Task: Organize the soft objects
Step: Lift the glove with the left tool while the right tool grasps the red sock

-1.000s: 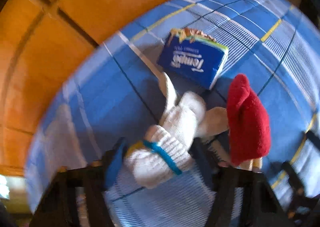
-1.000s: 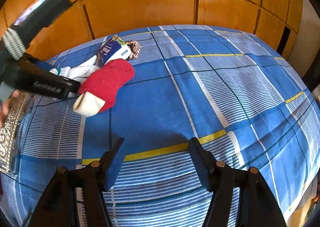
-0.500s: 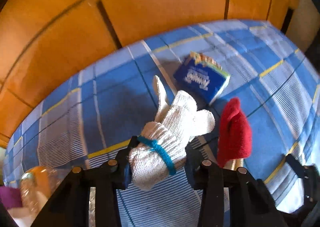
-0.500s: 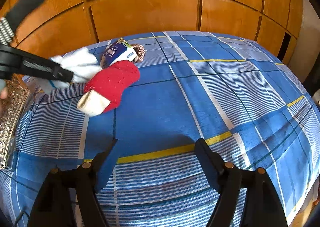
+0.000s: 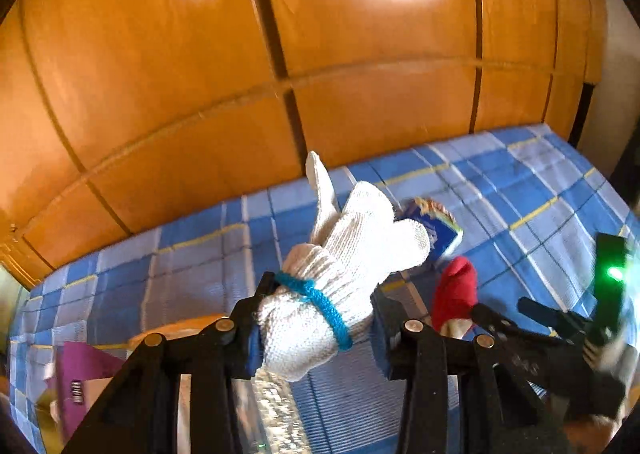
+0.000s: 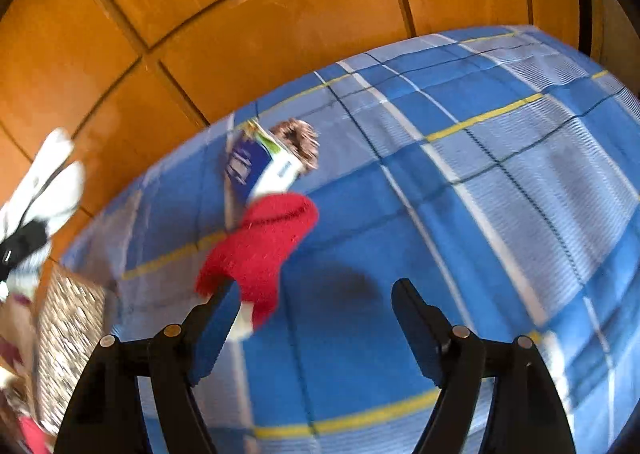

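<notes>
My left gripper (image 5: 316,318) is shut on a white knit glove (image 5: 344,266) with a blue cuff band, held up above the blue plaid bed. The glove also shows at the far left of the right wrist view (image 6: 44,190). A red sock with a cream cuff (image 6: 260,250) lies on the bed just ahead of my open, empty right gripper (image 6: 312,330), by its left finger. The sock also shows in the left wrist view (image 5: 456,290). A blue tissue pack (image 6: 250,164) lies beyond the sock.
A brown scrunchie (image 6: 298,138) lies behind the tissue pack. An ornate silver box (image 6: 68,342) with items inside stands at the left of the bed. Orange wooden wardrobe panels (image 5: 320,54) rise behind the blue plaid bed (image 6: 480,174).
My left gripper closed on the white glove and lifted it off the bed toward the left. My right gripper moved forward and left, close to the red sock.
</notes>
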{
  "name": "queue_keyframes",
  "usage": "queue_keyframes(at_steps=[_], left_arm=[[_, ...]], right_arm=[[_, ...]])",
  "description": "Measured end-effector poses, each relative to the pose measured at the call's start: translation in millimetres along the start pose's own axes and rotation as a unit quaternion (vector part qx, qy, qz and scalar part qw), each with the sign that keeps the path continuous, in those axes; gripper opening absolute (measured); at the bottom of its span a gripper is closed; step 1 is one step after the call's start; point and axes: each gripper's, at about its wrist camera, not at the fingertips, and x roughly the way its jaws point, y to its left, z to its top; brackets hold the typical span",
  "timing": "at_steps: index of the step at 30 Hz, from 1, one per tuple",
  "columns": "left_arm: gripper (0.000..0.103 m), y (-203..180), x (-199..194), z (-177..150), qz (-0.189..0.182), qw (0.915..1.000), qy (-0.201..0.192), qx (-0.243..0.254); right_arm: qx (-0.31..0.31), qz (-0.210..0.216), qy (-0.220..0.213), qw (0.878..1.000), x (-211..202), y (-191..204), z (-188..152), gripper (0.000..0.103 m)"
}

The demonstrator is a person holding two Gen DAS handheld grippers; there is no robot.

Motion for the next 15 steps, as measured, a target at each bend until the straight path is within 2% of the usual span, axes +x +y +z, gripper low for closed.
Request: queue_keyframes(at_steps=[4, 10, 12, 13, 15], left_arm=[[0.042, 12.0, -18.4, 2.4, 0.007, 0.9997, -0.02, -0.008], [0.042, 28.4, -38.5, 1.6, 0.018, 0.9988, -0.042, -0.018], [0.042, 32.4, -42.9, 0.9, 0.023, 0.9984, -0.046, -0.022], [0.042, 34.8, -44.9, 0.5, 0.024, 0.9983, -0.048, -0.024], [0.042, 40.1, -49.5, -0.3, 0.028, 0.9979, -0.052, -0.028]], right_arm=[[0.02, 0.011, 0.011, 1.0, 15.4, 11.8, 11.2, 0.08], [-0.007, -0.008, 0.025, 1.0, 35.9, 34.4, 15.2, 0.079], [-0.024, -0.008, 0.029, 0.999, 40.0, 41.1, 15.1, 0.065], [-0.031, -0.007, 0.031, 0.999, 41.1, 44.6, 14.4, 0.063], [-0.04, -0.001, 0.035, 0.999, 42.7, 50.0, 13.1, 0.043]])
